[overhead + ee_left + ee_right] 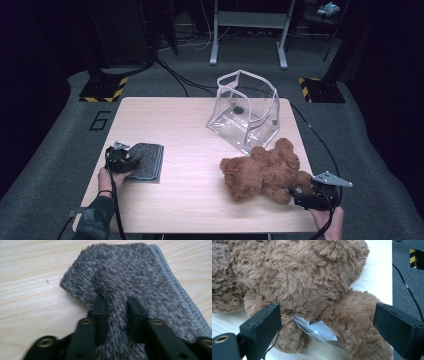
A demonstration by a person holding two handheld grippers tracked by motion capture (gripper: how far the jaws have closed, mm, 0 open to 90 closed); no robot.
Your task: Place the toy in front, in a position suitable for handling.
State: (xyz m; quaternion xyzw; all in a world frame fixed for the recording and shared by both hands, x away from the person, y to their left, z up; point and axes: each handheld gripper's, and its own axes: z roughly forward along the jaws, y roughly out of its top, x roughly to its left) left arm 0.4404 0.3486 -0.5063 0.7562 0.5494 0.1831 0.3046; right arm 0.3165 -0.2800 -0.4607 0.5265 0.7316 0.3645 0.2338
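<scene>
Now, this is how my two claws stand.
Left claw point(131, 161): at 8 o'clock on the table point(190, 200). My jaws stand a little apart, with a ridge of grey cloth point(125, 285) bunched up between them. I cannot tell if the pads press on it.
Cloth: it lies flat on the wood near the left edge. One corner at the claw is lifted and folded into a hump. The stitched hem runs along its far side in the left gripper view.
Right claw point(327, 325): at 4 o'clock, near the front right corner. The jaws are wide apart and hold nothing.
Bear point(265, 170): brown and fluffy, it lies on its side at 4 o'clock, just before my right claw. One leg lies between the open jaws, near the right pad. A white tag point(314, 331) sticks out under the body.
Bag point(245, 112): clear plastic, standing open at 1 o'clock, just behind the bear.
</scene>
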